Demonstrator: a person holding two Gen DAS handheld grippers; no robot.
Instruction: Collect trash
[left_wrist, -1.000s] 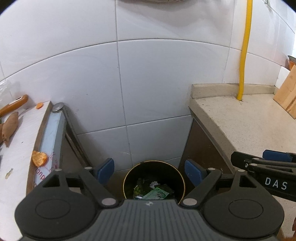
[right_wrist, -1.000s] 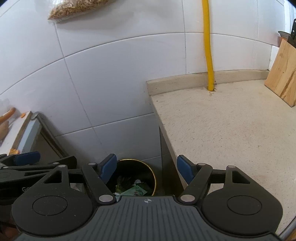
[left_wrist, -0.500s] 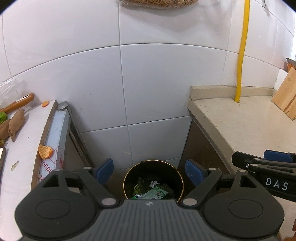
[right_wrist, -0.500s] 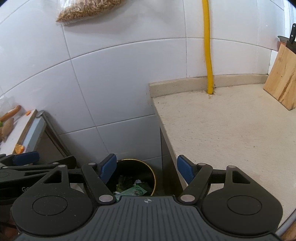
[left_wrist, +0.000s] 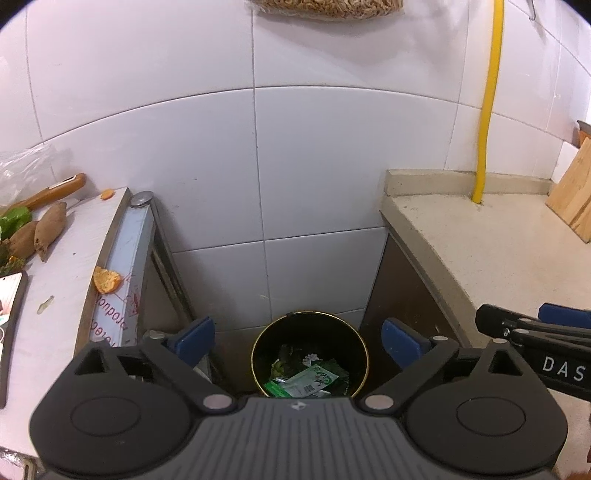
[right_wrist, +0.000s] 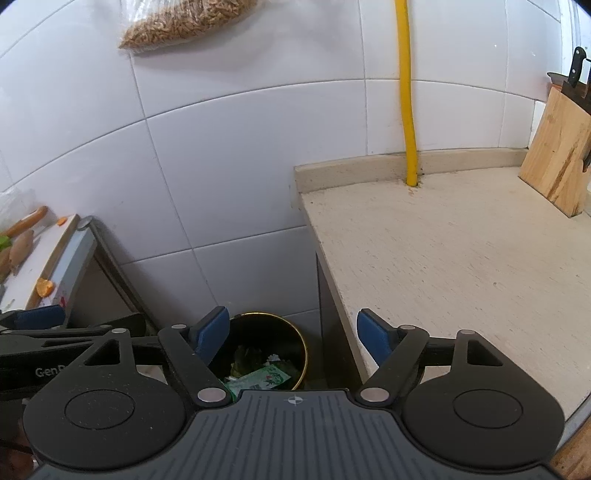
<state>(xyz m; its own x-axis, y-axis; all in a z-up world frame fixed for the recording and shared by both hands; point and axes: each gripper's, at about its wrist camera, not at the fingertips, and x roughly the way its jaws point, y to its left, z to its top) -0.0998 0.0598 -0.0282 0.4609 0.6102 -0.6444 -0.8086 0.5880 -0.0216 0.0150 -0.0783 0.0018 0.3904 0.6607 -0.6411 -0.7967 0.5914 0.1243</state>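
A black trash bin with a gold rim (left_wrist: 309, 316) stands on the floor against the tiled wall, between a white table and a counter. A green wrapper (left_wrist: 307, 380) and other scraps lie inside it. My left gripper (left_wrist: 297, 339) hangs above the bin with its jaws opening and nothing between them. My right gripper (right_wrist: 292, 336) is beside it, above the bin (right_wrist: 295, 330) and the counter's edge. It is open and widening slightly, and it holds nothing. An orange peel (left_wrist: 106, 279) lies at the white table's edge, and a smaller bit (left_wrist: 108, 193) at its far corner.
The white table (left_wrist: 66, 266) on the left carries sweet potatoes (left_wrist: 50, 227), a green pepper (left_wrist: 14, 218) and a phone (left_wrist: 11, 295). The beige counter (right_wrist: 461, 266) on the right bears a wooden knife block (right_wrist: 557, 158). A yellow pipe (right_wrist: 406, 110) and a bag of grain (right_wrist: 184, 22) are on the wall.
Both views have drawn back and slightly up, so more of the white table and the wall shows. The left jaws have spread wider. Nothing was picked up.
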